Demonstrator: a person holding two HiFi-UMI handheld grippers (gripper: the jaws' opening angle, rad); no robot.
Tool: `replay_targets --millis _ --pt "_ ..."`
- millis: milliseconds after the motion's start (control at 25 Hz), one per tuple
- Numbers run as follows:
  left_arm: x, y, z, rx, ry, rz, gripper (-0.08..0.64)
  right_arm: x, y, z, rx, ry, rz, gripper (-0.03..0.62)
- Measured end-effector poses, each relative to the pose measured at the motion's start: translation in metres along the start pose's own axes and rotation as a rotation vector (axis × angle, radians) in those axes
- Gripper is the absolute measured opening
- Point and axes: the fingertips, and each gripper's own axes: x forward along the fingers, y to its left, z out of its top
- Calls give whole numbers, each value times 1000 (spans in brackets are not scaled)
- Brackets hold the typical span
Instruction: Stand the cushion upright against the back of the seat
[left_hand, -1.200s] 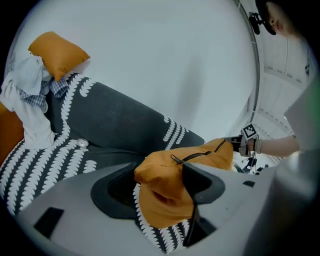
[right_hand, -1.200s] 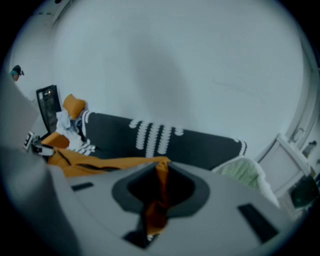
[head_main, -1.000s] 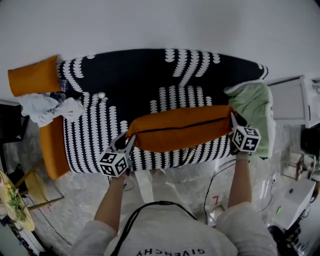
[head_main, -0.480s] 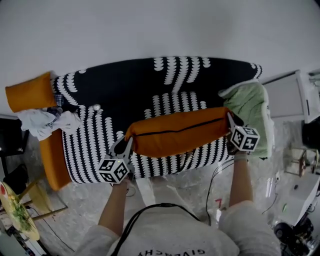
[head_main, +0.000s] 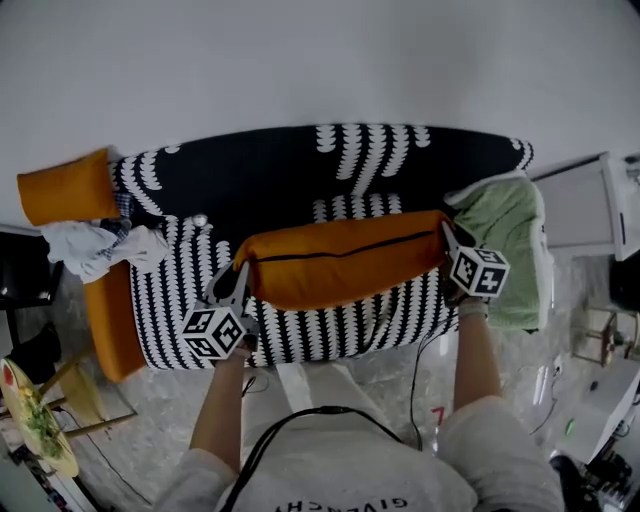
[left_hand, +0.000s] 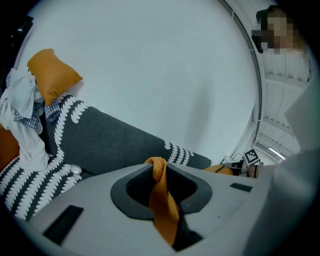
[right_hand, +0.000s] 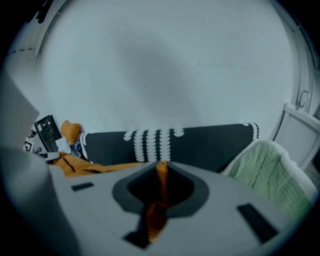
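Sofa: the black-and-white patterned sofa (head_main: 180, 300) fills the middle of the head view. Its dark backrest (head_main: 270, 175) runs along the wall and is where you are heading.
Cushion: the long orange cushion (head_main: 340, 262) spans the gap between your two grippers. It lies lengthwise over the seat with its zip seam facing up, in front of the backrest and not yet leaning on it. I cannot tell whether its underside touches the seat.
Handling: judge it light and soft. It looks plump in the middle, so expect it to sag and swing rather than hold its shape. The cover looks like plain cloth, likely to give before it slips.
Hold: the end corners are your handles, and you have both. Keep them level so it lands on its long edge.
Neighbours: the green blanket (head_main: 505, 230) lies just beside the right end, so mind it does not snag.
Left gripper (head_main: 240, 275): its jaws have just been closing and now pinch a fold of orange cover at the left corner.
Right gripper (head_main: 447, 235): its jaws are clamped on a thin tuck of orange fabric at the right corner.
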Motion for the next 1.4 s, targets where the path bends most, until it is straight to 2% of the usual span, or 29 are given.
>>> replay_targets --millis 400,760,960,1400 --pt "28 35 36 -13 -53 66 84 44 20 18 15 17 45 55" --pt "54 59 57 -34 -82 104 84 78 32 36 -47 39 65 55" --pt "68 69 66 -49 -90 120 84 94 33 44 -50 49 69 55" --pt "93 91 91 -101 -114 126 84 118 38 58 2 22 67 55"
